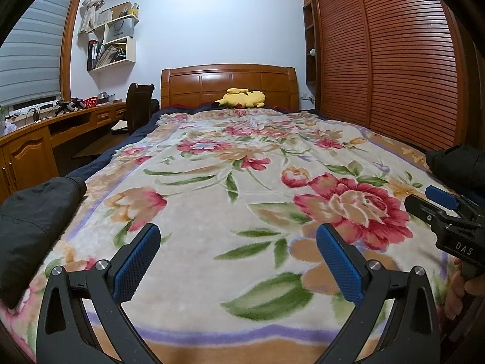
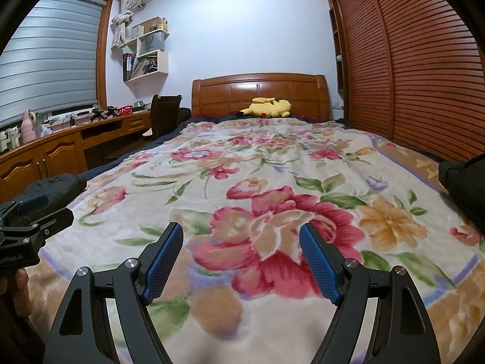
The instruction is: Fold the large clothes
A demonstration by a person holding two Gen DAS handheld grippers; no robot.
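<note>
A dark padded garment lies on the floral blanket (image 1: 230,212) of the bed: one dark bundle (image 1: 33,221) at the bed's left edge and another dark bundle (image 1: 457,166) at the right edge. They also show in the right wrist view, left (image 2: 54,186) and right (image 2: 463,182). My left gripper (image 1: 239,236) is open and empty above the blanket near the foot of the bed. My right gripper (image 2: 241,233) is open and empty beside it. Each gripper shows at the other view's edge, the right gripper (image 1: 445,212) and the left gripper (image 2: 30,215).
A yellow plush toy (image 1: 242,98) lies by the wooden headboard (image 1: 227,82). A slatted wardrobe (image 1: 388,60) runs along the right side. A wooden desk (image 1: 45,133) with a dark chair (image 1: 138,103) stands at the left, under wall shelves (image 1: 115,42).
</note>
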